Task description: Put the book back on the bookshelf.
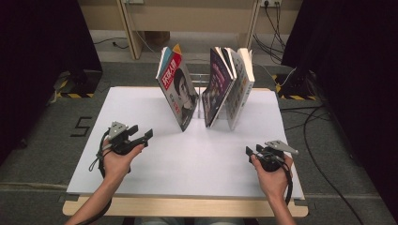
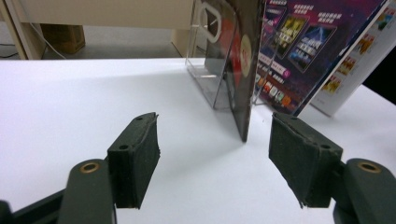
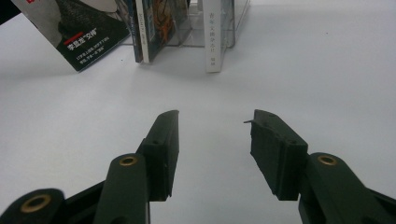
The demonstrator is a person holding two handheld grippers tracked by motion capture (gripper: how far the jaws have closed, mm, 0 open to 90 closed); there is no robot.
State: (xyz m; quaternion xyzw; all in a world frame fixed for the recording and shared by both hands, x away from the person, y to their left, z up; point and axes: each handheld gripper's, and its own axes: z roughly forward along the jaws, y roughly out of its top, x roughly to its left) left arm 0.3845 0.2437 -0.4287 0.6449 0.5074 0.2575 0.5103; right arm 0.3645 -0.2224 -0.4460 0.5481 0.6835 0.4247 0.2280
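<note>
The red-covered magazine (image 1: 177, 91) is seen leaning on the clear acrylic stand (image 2: 205, 70), ahead of the wide-open, empty left gripper (image 1: 143, 133); the right gripper (image 1: 249, 151) is likewise held wide and empty.

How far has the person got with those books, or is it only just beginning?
It looks like the start. Done: nothing obvious; the red magazine and the purple magazine lean on the clear stand, a white book beside them. In hand: nothing; the left gripper points at the red magazine, jaws open and empty. The right gripper rests open. Left: any grasping or moving.
</note>
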